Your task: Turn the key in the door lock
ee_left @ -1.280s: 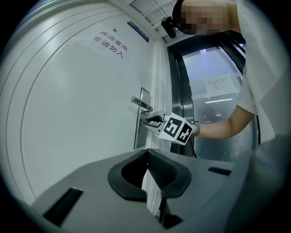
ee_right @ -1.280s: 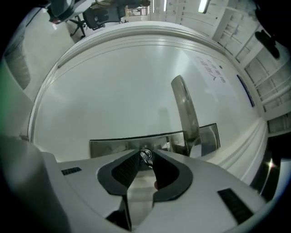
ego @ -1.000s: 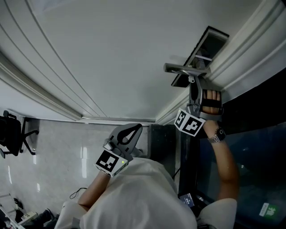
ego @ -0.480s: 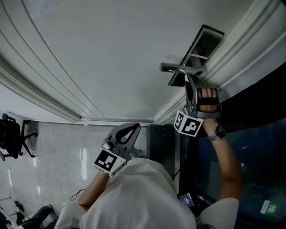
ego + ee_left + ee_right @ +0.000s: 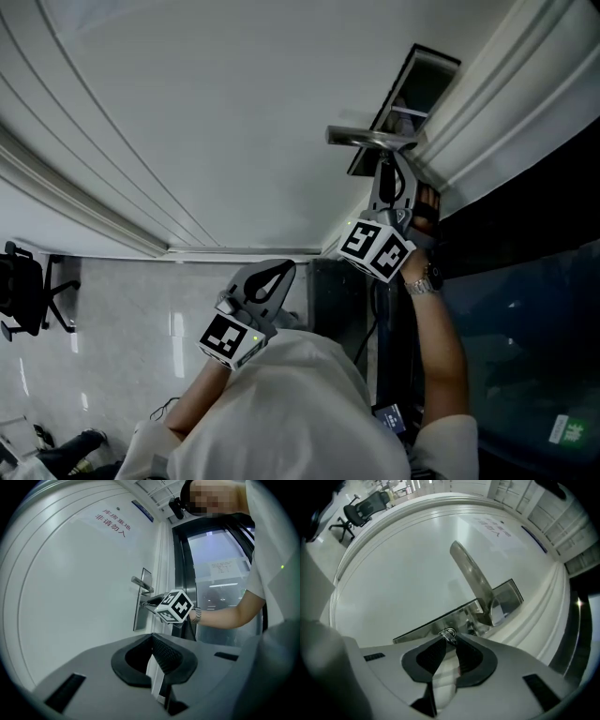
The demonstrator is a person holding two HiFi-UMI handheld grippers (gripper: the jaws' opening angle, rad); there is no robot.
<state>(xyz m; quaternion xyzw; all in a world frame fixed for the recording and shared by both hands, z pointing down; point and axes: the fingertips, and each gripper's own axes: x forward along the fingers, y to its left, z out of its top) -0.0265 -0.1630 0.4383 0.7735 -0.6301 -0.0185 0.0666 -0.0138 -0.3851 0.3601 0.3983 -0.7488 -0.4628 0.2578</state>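
While the key (image 5: 448,633) sits in the lock (image 5: 431,627) just below the handle (image 5: 471,581), it is pinched by the right gripper (image 5: 451,640), whose jaws have just been closing; the left gripper (image 5: 151,639) is clenched empty, farther off.

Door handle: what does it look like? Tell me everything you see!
The door handle is a flat, shiny, silvery lever, metal by its look. It sticks out from a long narrow metal plate on the white door, near the door's edge. In the left gripper view it lies about level, pointing away from that edge. Nothing touches it; the key sits lower on the same plate.
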